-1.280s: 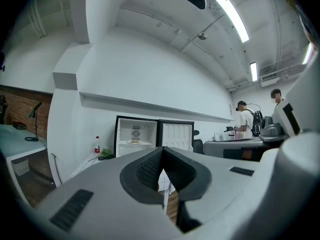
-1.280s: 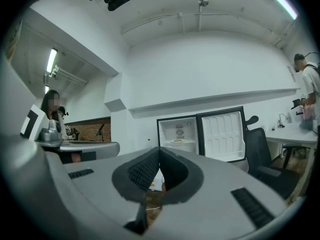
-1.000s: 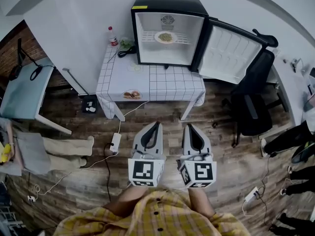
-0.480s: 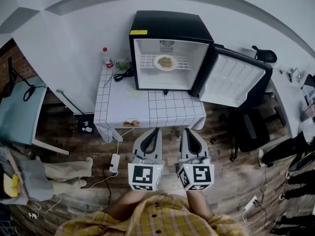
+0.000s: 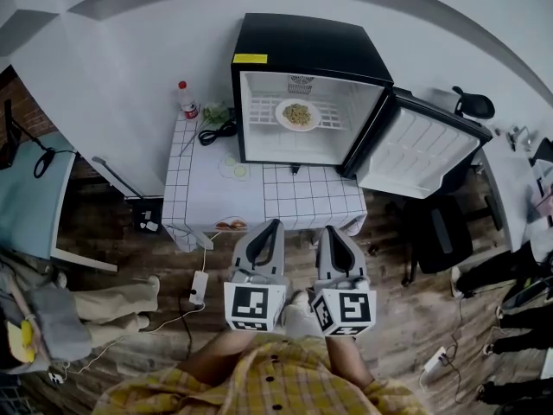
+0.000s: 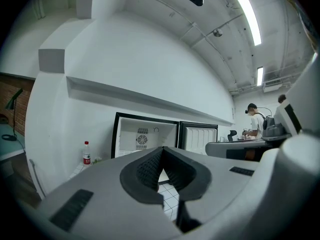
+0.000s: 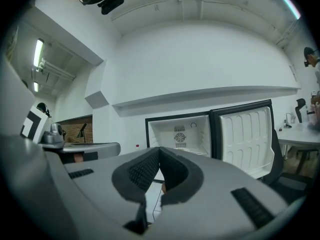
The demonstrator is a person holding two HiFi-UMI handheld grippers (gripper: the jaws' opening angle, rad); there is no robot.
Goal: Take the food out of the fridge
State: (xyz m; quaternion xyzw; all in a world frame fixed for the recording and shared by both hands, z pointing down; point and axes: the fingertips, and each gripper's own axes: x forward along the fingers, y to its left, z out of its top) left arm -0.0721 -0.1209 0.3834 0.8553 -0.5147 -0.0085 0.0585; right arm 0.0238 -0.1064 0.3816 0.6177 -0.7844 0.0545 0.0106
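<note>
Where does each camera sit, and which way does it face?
Head view: on the person's head, steeply down at fridge and table; shows left gripper, right gripper, shirt.
Left gripper view: on left gripper, level toward the fridge; shows its shut jaws.
Right gripper view: on right gripper, same aim, shut jaws.
Shared: the open fridge.

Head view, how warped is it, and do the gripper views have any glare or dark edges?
Head view: strong fisheye, the wall bows around the fridge, but the plate of food is sharp. Left gripper view: ceiling light strips blow out. Right gripper view: evenly lit, with black vignette at the corners.
</note>
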